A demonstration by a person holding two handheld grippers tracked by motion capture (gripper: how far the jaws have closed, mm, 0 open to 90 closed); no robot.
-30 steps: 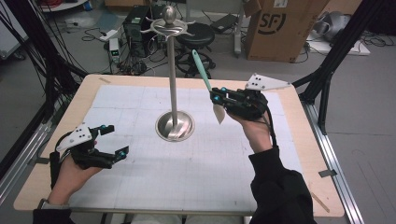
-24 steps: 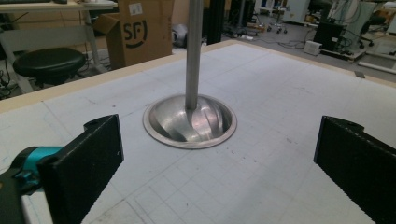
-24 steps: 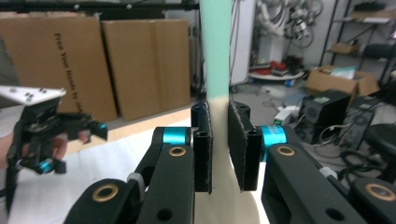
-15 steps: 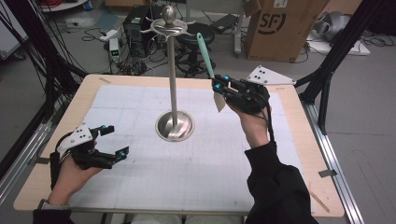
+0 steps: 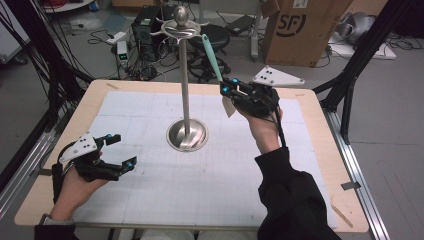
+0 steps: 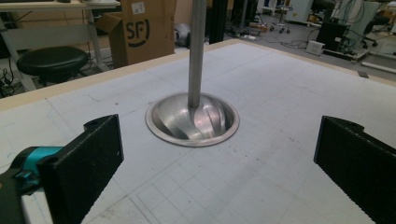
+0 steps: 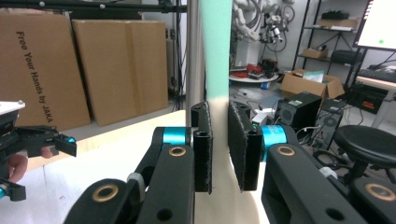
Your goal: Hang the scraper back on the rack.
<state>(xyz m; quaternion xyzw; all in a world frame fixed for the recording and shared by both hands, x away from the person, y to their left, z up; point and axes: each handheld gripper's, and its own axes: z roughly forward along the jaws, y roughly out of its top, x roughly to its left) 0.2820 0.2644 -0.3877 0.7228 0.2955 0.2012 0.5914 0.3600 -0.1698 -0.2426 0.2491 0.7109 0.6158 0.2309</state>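
The right claw [image 5: 227,91] is clamped on a teal-handled spatula [image 5: 212,51], holding it raised beside the metal stand [image 5: 185,85] at mid-worktop [image 5: 300,165]. The left claw [image 5: 119,151] hovers wide open and empty near the worktop's front left corner.

Wooden desk [image 5: 320,150] covered by a white gridded mat [image 5: 210,175], with a metal stand [image 5: 186,135] upright near its centre.

SF cardboard box [image 5: 300,30], black stool [image 5: 212,37], PC tower [image 5: 145,27] behind table.
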